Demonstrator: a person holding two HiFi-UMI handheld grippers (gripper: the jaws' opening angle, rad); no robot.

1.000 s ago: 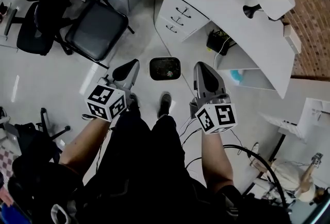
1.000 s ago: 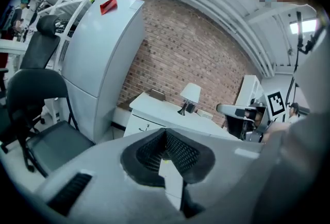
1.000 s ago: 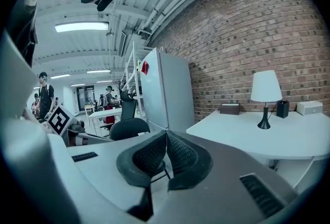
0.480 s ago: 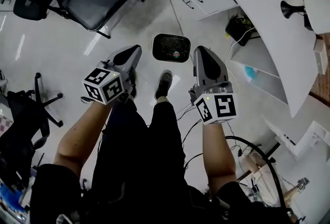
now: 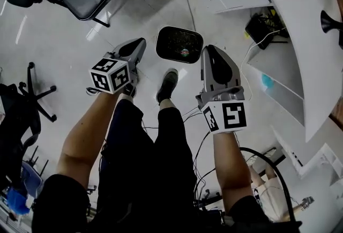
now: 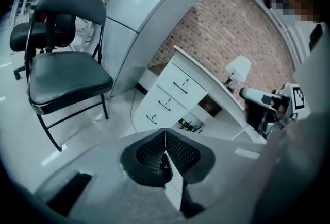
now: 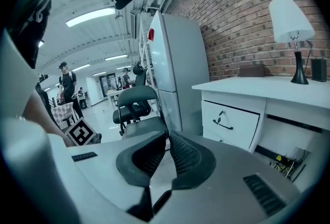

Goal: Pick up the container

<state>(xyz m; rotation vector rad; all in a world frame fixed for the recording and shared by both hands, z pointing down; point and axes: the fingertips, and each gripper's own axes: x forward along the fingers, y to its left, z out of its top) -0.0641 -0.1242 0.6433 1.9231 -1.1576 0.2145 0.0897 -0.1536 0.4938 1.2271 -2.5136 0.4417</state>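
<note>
Head view straight down; gripper views level, sharing desk

A dark container is seen on the floor, flanked by the left tongs and right tongs.

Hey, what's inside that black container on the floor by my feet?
Inside the container, one small reddish-and-green item shows, toward the side nearer the feet. The rest of the inside is dark, so anything else there cannot be made out.
</note>
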